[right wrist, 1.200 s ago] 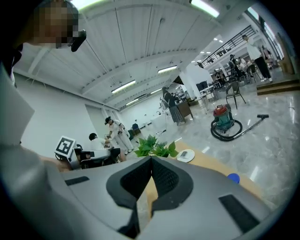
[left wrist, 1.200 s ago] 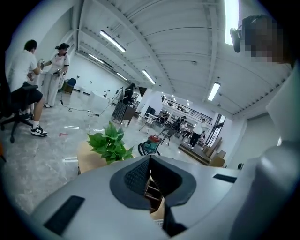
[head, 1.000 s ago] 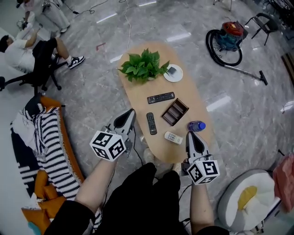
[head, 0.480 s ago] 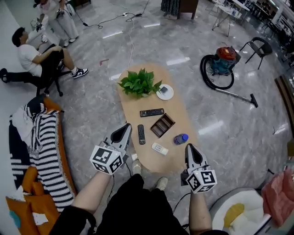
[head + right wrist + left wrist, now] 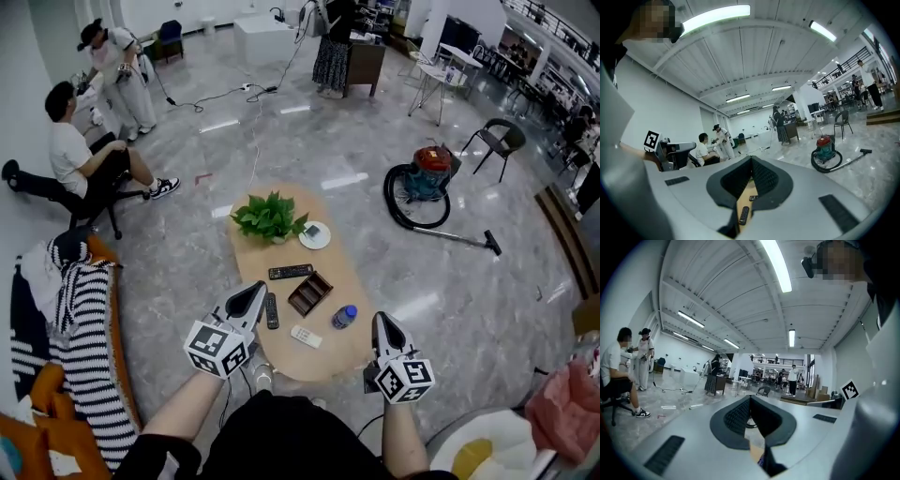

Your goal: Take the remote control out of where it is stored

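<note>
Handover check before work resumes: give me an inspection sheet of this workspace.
Surface: oval wooden table.
Job's things: far black remote, near black remote and white remote lie loose beside the brown tray.
Clutter: plant, white plate, blue bottle.
Grippers: left gripper and right gripper, fingers together, empty.
Cables: floor cable; vacuum hose.
Surroundings: vacuum cleaner, chair, seated person, standing person, striped blanket.

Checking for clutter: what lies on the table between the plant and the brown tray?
A black remote lies crosswise between the plant and the brown tray, clear in the head view.
</note>
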`<state>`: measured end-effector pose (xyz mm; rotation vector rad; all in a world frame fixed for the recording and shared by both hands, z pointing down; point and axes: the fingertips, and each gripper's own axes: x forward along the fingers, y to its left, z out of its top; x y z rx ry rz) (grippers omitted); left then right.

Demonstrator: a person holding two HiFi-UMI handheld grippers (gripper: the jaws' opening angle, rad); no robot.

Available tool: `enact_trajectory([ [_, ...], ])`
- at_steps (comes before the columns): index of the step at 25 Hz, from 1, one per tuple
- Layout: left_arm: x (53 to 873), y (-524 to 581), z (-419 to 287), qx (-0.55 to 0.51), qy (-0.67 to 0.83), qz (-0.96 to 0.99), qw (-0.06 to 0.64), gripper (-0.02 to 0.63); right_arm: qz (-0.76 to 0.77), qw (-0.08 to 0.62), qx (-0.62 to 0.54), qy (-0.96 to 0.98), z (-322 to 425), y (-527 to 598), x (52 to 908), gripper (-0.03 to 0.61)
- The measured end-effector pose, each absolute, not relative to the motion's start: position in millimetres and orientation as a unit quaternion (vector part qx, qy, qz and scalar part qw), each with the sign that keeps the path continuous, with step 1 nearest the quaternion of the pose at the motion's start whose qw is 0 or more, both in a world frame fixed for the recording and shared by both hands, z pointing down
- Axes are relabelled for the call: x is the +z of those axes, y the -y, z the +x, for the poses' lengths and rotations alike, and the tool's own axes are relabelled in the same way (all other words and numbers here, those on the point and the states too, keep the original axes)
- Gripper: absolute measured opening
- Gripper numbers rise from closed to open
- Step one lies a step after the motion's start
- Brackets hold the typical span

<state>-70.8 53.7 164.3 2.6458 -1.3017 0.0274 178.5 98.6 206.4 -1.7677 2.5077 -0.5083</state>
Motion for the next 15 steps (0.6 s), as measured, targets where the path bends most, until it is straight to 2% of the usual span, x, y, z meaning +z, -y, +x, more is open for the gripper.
enact_trajectory([
  [15, 155, -73, -46, -0.024, 0.445, 0.892, 0.082, 0.008, -0.567, 0.013, -0.129, -0.814, 184, -112, 190, 0.008],
])
